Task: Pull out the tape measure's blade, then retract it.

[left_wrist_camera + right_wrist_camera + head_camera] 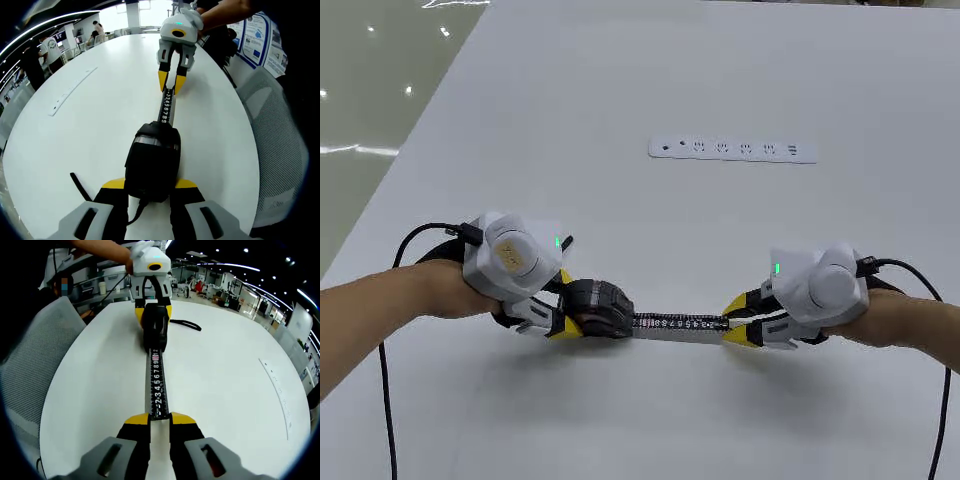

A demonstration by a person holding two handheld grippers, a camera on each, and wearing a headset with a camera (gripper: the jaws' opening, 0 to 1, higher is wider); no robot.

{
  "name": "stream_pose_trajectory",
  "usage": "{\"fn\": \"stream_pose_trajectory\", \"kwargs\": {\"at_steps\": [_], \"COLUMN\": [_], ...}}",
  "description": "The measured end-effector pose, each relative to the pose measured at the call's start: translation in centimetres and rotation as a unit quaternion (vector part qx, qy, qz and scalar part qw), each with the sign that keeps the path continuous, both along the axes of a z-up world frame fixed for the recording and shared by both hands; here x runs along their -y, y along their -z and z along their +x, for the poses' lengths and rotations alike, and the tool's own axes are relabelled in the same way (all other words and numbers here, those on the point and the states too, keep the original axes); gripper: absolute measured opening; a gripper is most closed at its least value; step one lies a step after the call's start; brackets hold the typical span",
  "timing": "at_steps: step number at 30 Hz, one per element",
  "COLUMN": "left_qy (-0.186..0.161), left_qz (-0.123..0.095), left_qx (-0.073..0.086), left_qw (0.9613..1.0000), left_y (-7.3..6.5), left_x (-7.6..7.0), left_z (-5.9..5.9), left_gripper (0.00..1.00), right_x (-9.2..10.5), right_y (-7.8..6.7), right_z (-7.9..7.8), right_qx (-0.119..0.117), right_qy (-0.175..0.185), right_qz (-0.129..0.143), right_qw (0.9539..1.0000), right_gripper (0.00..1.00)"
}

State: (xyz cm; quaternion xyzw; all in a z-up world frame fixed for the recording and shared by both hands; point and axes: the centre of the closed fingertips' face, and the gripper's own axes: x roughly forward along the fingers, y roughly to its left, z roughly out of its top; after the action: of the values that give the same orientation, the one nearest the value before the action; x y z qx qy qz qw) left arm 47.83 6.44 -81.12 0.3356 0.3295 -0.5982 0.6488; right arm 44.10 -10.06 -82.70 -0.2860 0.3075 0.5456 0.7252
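Readable markings: one legible item, the scale printed on the blade [157, 385].
Item 1: in your right gripper view the blade carries a single row of black digits, 2 to 9, running toward the black tape measure [154, 325]. The figures past the 9 are too small to make out. Your left gripper view shows the same row, legible up to 9. Wall posters [260, 35] bear print — none readable. Power strip [732, 149] symbols — too small to read.
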Motion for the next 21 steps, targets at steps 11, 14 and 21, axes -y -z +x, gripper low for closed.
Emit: {"fn": "stream_pose_trajectory", "kwargs": {"at_steps": [11, 14, 21], "left_qy": [0.001, 0.001, 0.001], "left_qz": [0.001, 0.001, 0.002], "left_qx": [0.0, -0.001, 0.0], "left_qw": [1.0, 1.0, 1.0], "left_y": [0.0, 0.0, 0.1], "left_x": [0.0, 0.1, 0.1], "left_z": [0.0, 0.0, 0.0], "left_gripper": [0.29, 0.29, 0.29], "right_x": [0.5, 1.0, 1.4], "right_y": [0.0, 0.0, 0.1], "right_z": [-0.1, -0.2, -0.3], "right_qx": [0.0, -0.001, 0.0], "right_qy": [0.001, 0.003, 0.002], "right_qz": [-0.002, -0.002, -0.005], "right_qw": [1.0, 1.0, 1.0], "right_gripper": [0.13, 0.13, 0.13]}}
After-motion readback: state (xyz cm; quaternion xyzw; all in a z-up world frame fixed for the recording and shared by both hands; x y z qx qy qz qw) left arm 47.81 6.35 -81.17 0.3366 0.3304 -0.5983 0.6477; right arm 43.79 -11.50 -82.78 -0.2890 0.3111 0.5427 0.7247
